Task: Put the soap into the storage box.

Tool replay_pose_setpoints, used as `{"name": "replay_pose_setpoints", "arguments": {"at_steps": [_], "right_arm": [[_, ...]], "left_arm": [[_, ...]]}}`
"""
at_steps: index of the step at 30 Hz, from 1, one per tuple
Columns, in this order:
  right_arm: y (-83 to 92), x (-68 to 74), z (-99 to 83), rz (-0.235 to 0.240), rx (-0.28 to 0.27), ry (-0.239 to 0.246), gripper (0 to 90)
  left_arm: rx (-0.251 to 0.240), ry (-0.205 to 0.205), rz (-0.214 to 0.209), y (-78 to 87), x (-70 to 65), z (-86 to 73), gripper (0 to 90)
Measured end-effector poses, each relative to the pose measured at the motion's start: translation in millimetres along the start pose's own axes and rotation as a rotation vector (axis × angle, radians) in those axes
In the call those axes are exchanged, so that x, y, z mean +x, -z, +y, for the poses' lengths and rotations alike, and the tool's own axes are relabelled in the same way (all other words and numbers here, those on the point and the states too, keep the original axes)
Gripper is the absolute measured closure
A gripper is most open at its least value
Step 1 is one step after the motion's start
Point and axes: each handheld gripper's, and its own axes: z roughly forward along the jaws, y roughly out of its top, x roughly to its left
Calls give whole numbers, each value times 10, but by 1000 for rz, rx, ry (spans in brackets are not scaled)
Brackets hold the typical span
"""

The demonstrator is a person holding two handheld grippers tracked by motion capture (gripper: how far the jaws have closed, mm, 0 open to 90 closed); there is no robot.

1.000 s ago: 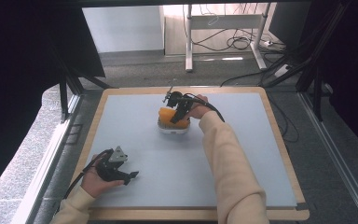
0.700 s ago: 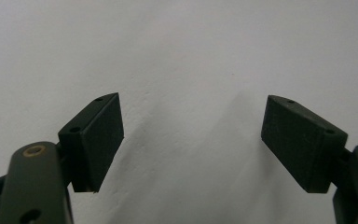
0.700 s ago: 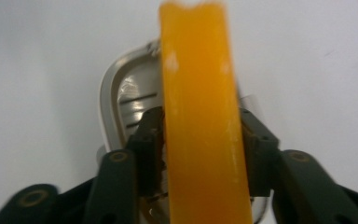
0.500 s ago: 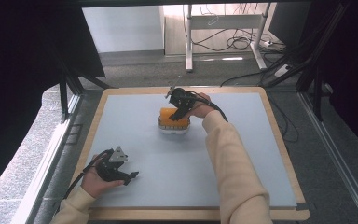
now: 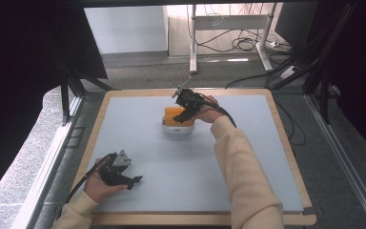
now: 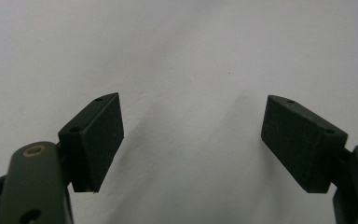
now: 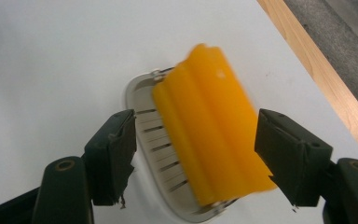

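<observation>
**Orange block lies in its white dish as the right gripper stands open above it**

At the near left of the desk [image 5: 138, 143], the left gripper [image 5: 132, 180] lies low over the pale blue-grey surface in the person's left hand [image 5: 100, 185], its grey three-cornered plate on top and its cable trailing back toward the sleeve. In the left gripper view its two black jaws stand wide apart, with bare desk surface between them.

Toward the middle of the far half of the desk sits a white slotted dish [image 5: 177, 129], and an orange ridged block [image 5: 173, 115] lies in it. In the right gripper view the orange ridged block [image 7: 209, 130] lies slantwise across the white slotted dish [image 7: 161, 158], covering most of it, with the slots showing along one side; the block's outline is a little blurred.

Just right of the dish, the right gripper [image 5: 183, 118] is held in the person's right hand [image 5: 207, 110], the cream sleeve reaching in from the bottom edge. Its jaws have just been opening and now stand wide, one on each side of the block; in the right gripper view the pads stand clear of the block, not pressing on it. The desk's wooden rim [image 7: 326, 84] runs past on the right in that view.
</observation>
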Motion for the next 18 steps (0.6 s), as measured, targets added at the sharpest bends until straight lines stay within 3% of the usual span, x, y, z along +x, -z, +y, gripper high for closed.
{"name": "replay_pose_setpoints", "arguments": {"at_steps": [10, 14, 18], "right_arm": [[153, 119, -271, -12, -49, -84, 294], [276, 215, -520, -46, -80, -137, 294], [356, 267, -675, -62, -100, -159, 291]], "left_arm": [[-22, 11, -23, 27, -20, 18, 210], [-11, 6, -17, 10, -35, 20, 210], [-10, 7, -17, 8, -37, 21, 210]]}}
